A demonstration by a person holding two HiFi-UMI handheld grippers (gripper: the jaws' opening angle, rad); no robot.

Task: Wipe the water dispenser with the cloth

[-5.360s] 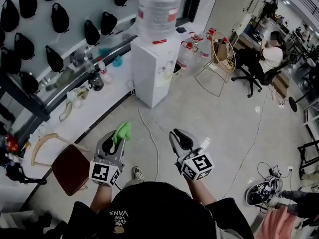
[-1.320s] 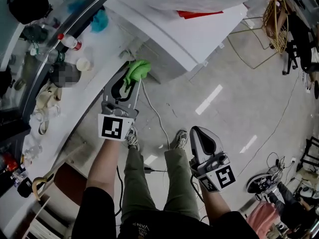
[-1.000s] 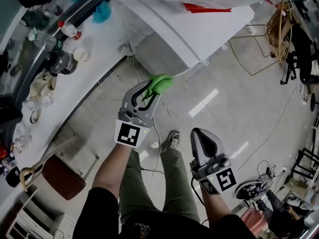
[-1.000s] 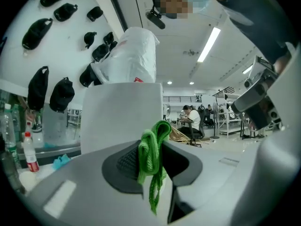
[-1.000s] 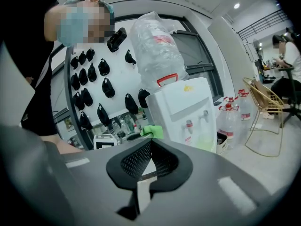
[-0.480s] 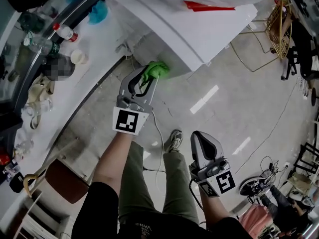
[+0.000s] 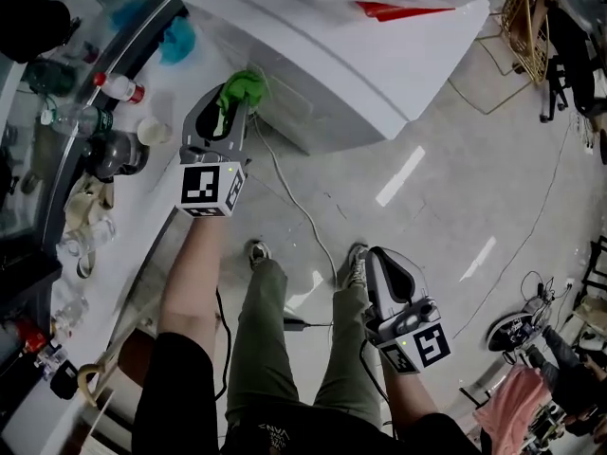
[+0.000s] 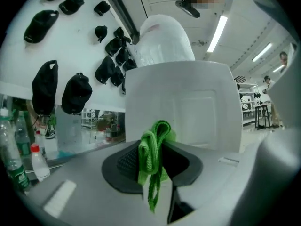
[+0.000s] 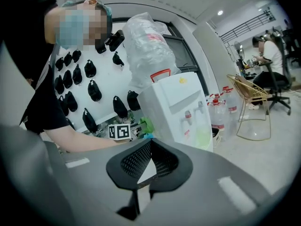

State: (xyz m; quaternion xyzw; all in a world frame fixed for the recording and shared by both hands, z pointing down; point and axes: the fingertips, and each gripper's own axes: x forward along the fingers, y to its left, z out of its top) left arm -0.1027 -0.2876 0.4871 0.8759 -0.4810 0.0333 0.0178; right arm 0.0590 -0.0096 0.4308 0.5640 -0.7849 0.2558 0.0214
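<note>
The white water dispenser [image 7: 332, 60] fills the top of the head view, with a red mark on its front. My left gripper [image 7: 230, 102] is shut on a bunched green cloth [image 7: 243, 86], which presses against the dispenser's left side wall. In the left gripper view the cloth [image 8: 151, 157] hangs between the pads, the flat white panel [image 8: 193, 109] is just behind it, and the water bottle [image 8: 162, 34] sits on top. My right gripper [image 7: 378, 256] hangs low by the person's right leg, shut on nothing. The right gripper view shows the dispenser [image 9: 181, 109] and the cloth [image 9: 146, 124] farther off.
A white ledge [image 7: 142, 173] runs along the left with bottles [image 7: 119, 87], a cup and a blue cloth [image 7: 176, 40]. A power cable [image 7: 299, 211] trails over the floor from the dispenser. A wire chair [image 7: 526, 17] stands at the upper right. Black caps [image 8: 44, 86] hang on the wall.
The person has walked up to the dispenser. Over the last half second my left gripper has slid the cloth leftward along the dispenser's side. The right gripper stays low.
</note>
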